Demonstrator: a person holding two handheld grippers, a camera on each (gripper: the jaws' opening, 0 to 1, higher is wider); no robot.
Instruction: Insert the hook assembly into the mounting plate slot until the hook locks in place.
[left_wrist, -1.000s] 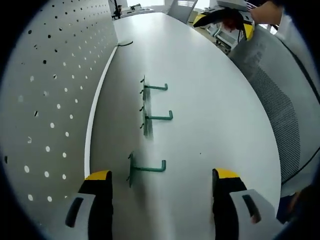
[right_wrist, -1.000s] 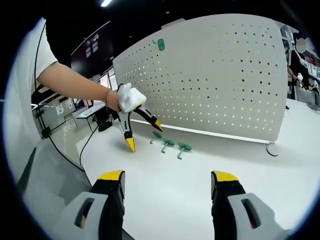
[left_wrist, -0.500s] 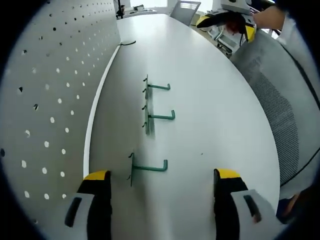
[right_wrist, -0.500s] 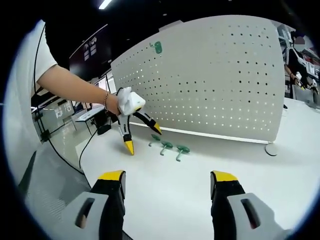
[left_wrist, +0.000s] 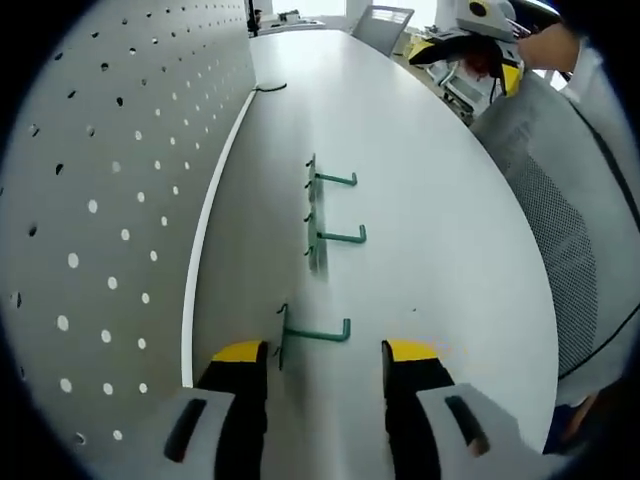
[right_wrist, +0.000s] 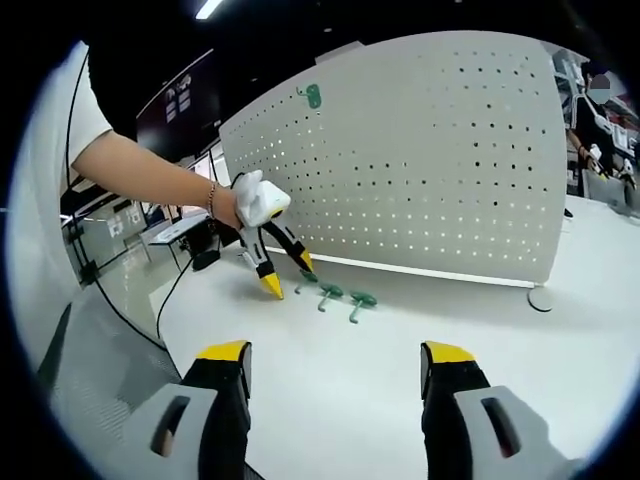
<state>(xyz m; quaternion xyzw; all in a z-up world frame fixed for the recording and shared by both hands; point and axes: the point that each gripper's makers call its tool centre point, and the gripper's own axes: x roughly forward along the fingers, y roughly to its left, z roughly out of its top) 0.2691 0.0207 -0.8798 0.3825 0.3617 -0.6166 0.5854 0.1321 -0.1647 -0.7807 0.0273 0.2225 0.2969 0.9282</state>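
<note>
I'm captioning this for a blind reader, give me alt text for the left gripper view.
The left claw, open, straddles the nearest green hook lying on a white table. Two more green hooks lie beyond it, beside an upright white pegboard on the left.

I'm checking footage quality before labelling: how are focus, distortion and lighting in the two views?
Left gripper view: fisheye bends the pegboard and table; nearest green hook sharp, faint soft shadows. Right gripper view: pegboard evenly lit and bowed, ceiling dark with one bright lamp, left gripper in focus, hooks small.
</note>
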